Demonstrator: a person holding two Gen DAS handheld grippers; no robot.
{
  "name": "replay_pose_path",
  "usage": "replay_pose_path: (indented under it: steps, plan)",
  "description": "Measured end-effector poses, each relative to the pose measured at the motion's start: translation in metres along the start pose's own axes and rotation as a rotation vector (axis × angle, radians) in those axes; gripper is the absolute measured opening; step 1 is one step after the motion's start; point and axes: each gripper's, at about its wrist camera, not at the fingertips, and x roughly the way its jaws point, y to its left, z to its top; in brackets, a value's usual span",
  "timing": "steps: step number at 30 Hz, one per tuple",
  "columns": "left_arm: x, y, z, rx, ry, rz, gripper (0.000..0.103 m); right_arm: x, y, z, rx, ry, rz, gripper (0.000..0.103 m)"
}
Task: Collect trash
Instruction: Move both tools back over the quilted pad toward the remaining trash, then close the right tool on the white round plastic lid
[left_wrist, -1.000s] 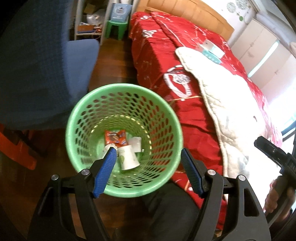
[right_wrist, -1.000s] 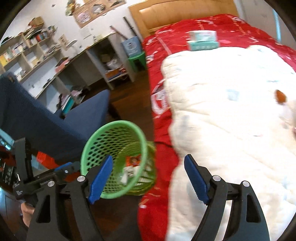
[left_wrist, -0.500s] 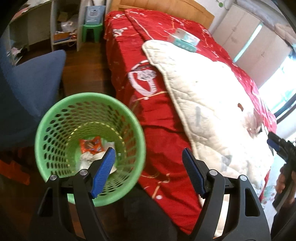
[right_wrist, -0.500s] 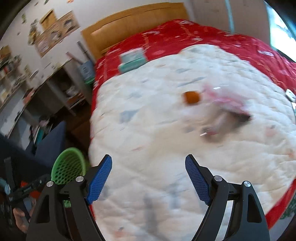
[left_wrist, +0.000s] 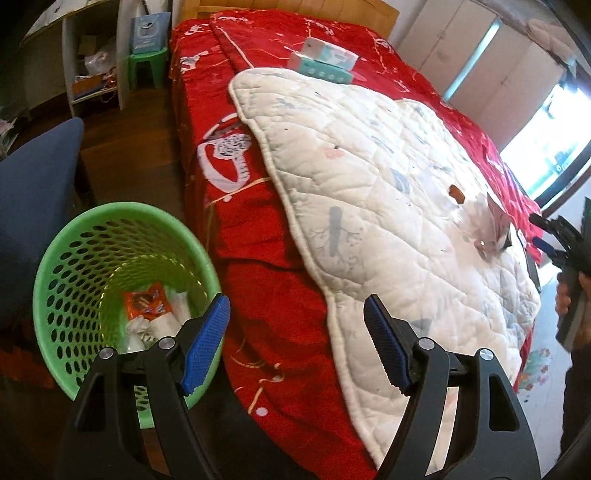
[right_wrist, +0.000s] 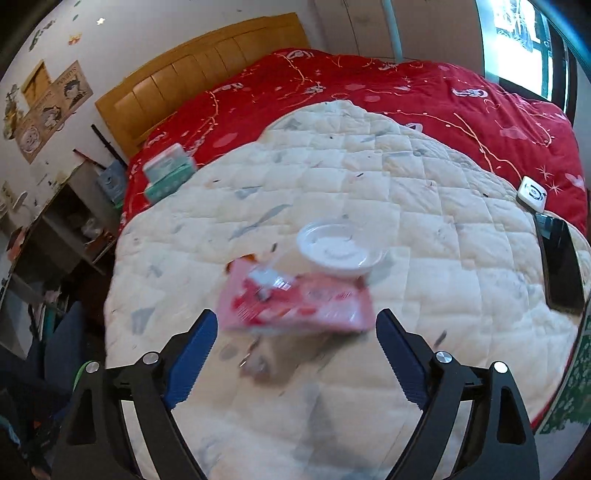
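Observation:
A green perforated bin stands on the floor beside the bed, holding an orange wrapper and crumpled white paper. My left gripper hangs open over the bed's red edge, just right of the bin, nothing between its blue pads. On the white quilt lie a pink snack wrapper, a clear plastic lid and a small orange scrap. My right gripper hovers just short of the pink wrapper, its jaws opening, with nothing between them. It also shows at the right edge of the left wrist view.
A red bedspread covers the bed under the quilt. Teal tissue packs lie near the headboard. A black phone and a white charger rest at the quilt's right edge. A blue chair stands left of the bin.
My right gripper swung from the bin across the quilt to the pink wrapper and opened wider. My left gripper drifted right, from over the bin toward the bed edge.

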Motion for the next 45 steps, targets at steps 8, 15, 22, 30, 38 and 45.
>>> replay_pose_path:
  steps: [8,15,22,30,38,45]
  plan:
    - [0.016,-0.011,0.010,-0.009,0.019,0.002,0.074,0.056,-0.023,0.035,0.016,0.066,-0.026,0.087]
    - [0.028,-0.023,0.018,0.001,0.029,0.007,0.075,0.095,-0.023,0.055,-0.009,0.142,-0.060,0.090]
    - [0.036,-0.037,0.025,0.020,0.036,-0.008,0.075,0.112,-0.028,0.064,0.008,0.171,-0.059,0.090]
    - [0.044,-0.067,0.035,0.066,0.041,-0.054,0.075,0.122,-0.030,0.064,0.014,0.193,-0.044,0.081]
    - [0.052,-0.106,0.048,0.126,0.053,-0.133,0.075,0.114,-0.032,0.063,0.012,0.189,-0.008,0.051]
    - [0.059,-0.146,0.059,0.190,0.058,-0.187,0.075,0.097,-0.036,0.067,-0.011,0.152,-0.020,0.077]
